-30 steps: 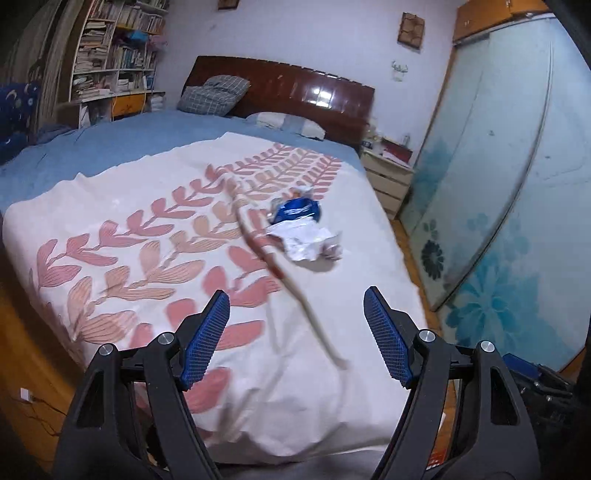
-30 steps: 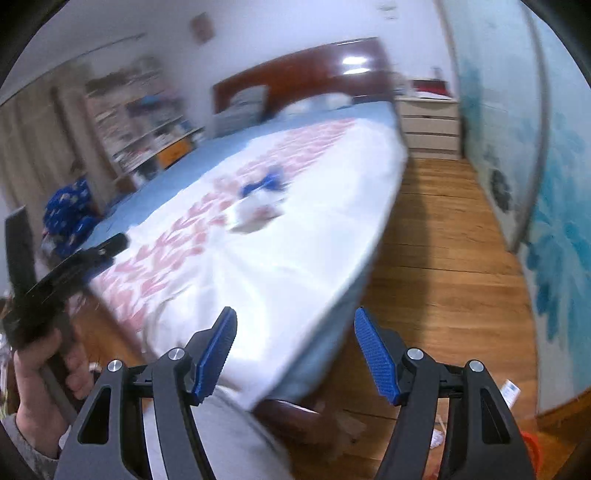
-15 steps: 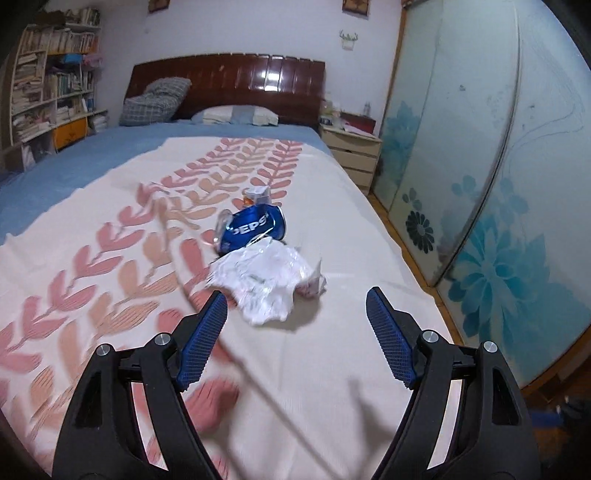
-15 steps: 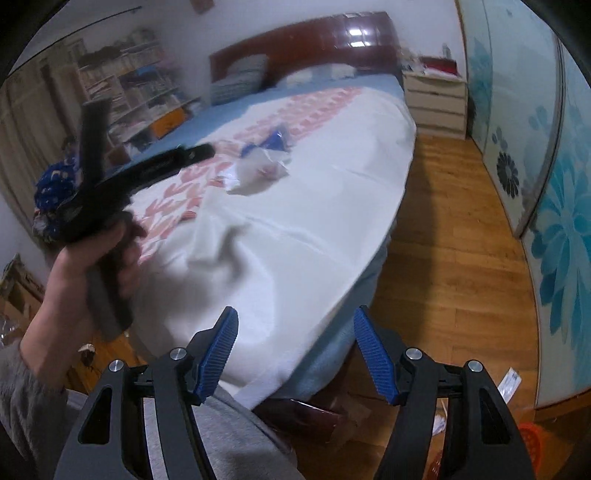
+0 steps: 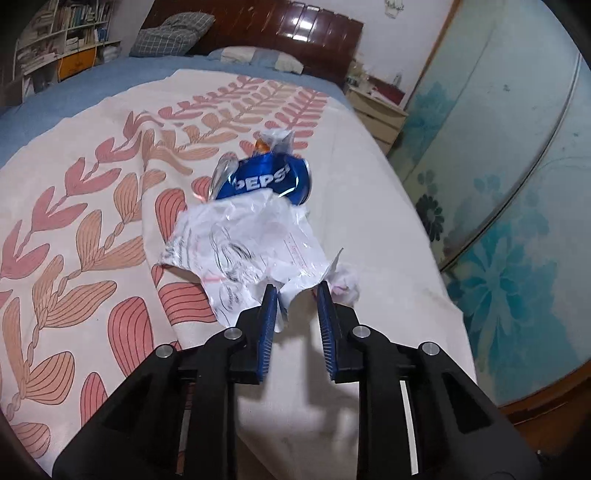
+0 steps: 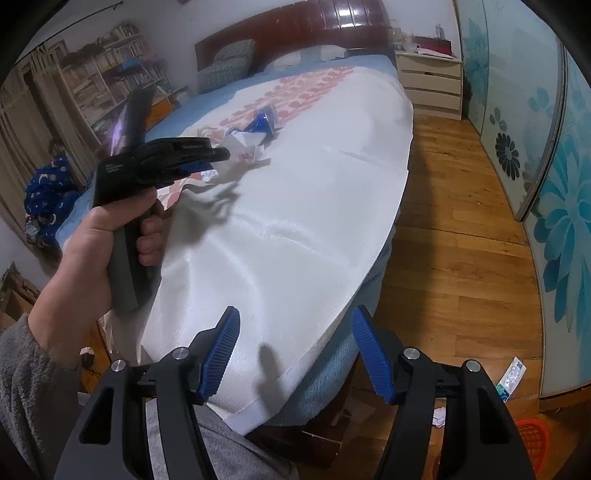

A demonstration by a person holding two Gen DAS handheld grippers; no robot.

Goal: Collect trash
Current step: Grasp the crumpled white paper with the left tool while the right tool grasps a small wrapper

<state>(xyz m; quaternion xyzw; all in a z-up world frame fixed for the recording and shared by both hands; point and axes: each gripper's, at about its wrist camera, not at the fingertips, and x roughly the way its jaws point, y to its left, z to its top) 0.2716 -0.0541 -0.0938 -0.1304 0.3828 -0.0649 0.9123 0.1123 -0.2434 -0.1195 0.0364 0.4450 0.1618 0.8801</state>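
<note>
Left hand-held gripper (image 5: 295, 291) closing on crumpled paper (image 5: 243, 247) near bed (image 5: 369, 206) right edge, still ungripped; light, soft—pinch near corner. Right hand-held gripper (image 6: 293, 325) apart, idle.

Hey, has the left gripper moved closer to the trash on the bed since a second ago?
Yes. The left gripper has advanced toward the headboard, its narrowed jaws now at the crumpled paper before the Pepsi can.

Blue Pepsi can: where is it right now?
Left wrist view, centre: the crushed blue Pepsi can lies on the leaf-patterned bedspread, just behind the crumpled white plastic wrapper.
</note>
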